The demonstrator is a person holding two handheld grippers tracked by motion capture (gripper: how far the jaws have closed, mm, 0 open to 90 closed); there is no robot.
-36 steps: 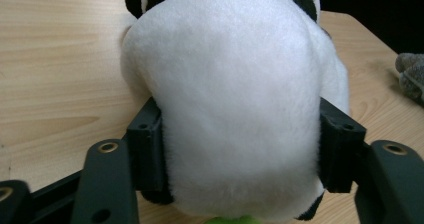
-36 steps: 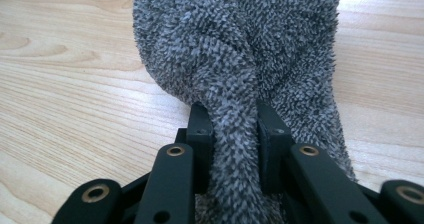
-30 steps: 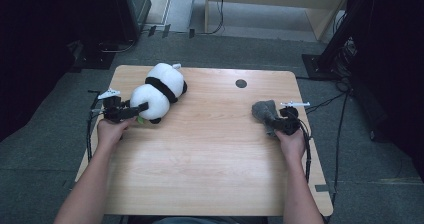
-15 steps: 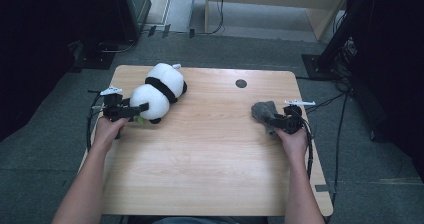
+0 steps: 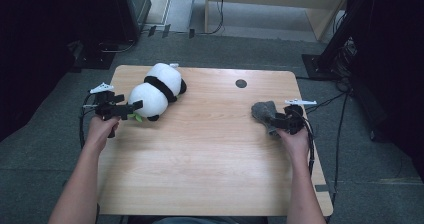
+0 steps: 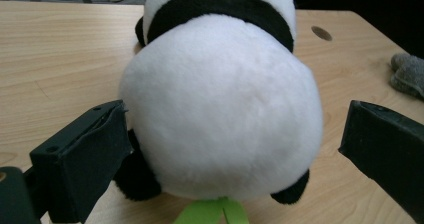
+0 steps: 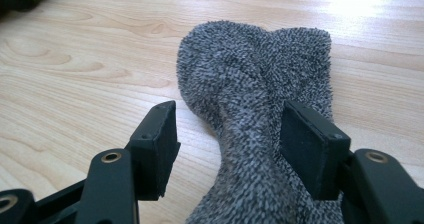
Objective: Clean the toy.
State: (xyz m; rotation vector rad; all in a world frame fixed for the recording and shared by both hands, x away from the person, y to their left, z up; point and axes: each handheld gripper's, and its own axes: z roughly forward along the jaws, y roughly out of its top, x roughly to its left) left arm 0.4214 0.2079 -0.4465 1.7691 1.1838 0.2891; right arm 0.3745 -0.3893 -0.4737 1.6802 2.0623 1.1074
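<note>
left gripper (image 6: 220, 149) jaws just opened, spread around the panda (image 6: 220, 109) near the table's (image 5: 210, 174) left edge; right gripper (image 7: 227, 144) half-open astride the grey sock (image 7: 255, 84); both released, neither lifted.

Camera layout: one fixed overhead view and two gripper-mounted close views.

From my remote station, the high view looked forward and down from above the person's side, taking in the whole table (image 5: 210, 149). The left gripper view sat low and very close behind the plush panda (image 6: 220, 114), facing across the tabletop; the grey sock (image 6: 409, 74) appeared at its right edge. The right gripper view looked along its own jaws, close on that sock (image 7: 255, 124). All three views shared the wooden tabletop, and the high view covered both toys.
</note>
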